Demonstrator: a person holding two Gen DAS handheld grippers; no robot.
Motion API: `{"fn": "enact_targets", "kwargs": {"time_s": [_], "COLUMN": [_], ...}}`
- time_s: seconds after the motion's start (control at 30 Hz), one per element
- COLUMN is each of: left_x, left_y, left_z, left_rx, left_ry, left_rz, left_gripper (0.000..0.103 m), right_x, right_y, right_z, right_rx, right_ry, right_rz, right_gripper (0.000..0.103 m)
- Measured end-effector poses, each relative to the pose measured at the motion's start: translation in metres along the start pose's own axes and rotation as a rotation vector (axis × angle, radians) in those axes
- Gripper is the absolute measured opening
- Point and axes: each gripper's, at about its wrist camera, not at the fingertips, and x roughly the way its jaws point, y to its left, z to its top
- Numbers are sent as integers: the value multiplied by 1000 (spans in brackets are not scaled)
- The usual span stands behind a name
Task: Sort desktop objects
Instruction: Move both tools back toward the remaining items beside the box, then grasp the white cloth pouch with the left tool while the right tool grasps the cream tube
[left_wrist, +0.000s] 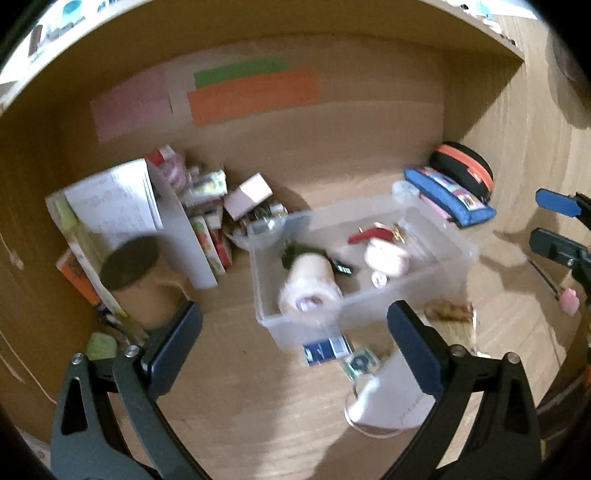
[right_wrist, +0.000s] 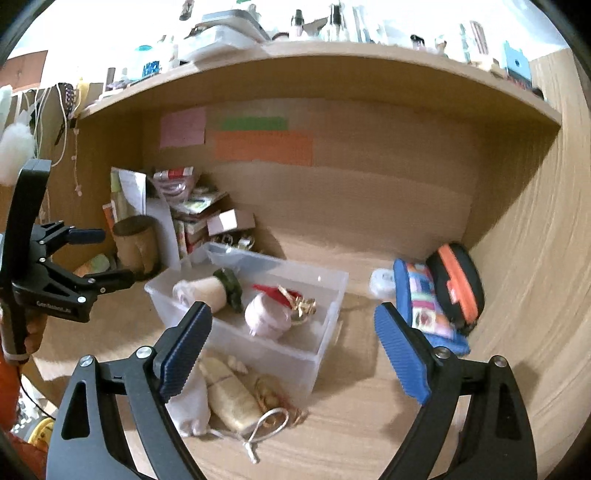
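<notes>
Left gripper (left_wrist: 295, 343) and right gripper (right_wrist: 293, 345), both with jaws spread wide and holding nothing, hover before the clear plastic bin (right_wrist: 332, 317) at frame centre, which holds a tape roll (left_wrist: 310, 288) and pink pouch (right_wrist: 267, 314), blue pencil case (right_wrist: 424, 302) to its right.

Both wrist cameras look forward and downward along their own fingers toward the worktop's (left_wrist: 258, 406) back wall. The left view sits close over the clear bin (left_wrist: 369, 295); the right looks from slightly farther back. Both share the bin (right_wrist: 325, 332) and the back-left corner clutter.
</notes>
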Motion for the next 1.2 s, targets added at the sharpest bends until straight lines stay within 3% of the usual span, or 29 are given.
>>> {"fn": "enact_targets", "kwargs": {"time_s": [0.3,0.5,0.57,0.63,0.9,1.03,1.2], "left_x": [28,41,47,54,71,70,61], "left_y": [-28,-59,-66,-69,-71,-66,-64], "left_z": [-40,-61,-64,-64,-67,-70,-74], "left_rx": [-22,48,64,69,45,16,-1], "left_ry": [133,190,208,227,293,282,255], "left_rz": [-124,-190,-199,-222,-337,-348,-367], "left_gripper": [101,101,101,101,101,101,77], "right_x": [33,49,54,58,74,90,104], "right_y": [1,5,8,12,30,38,39], "right_z": [-41,-68,-73,-77,-79,-77,-72], "right_rx": [28,45,34,16,-107,-174,-209], "right_ry": [136,214,234,256,308,362,404], "right_rz": [21,90,110,134,202,248,277], "right_gripper": [88,85,77,63,49,41,40]}}
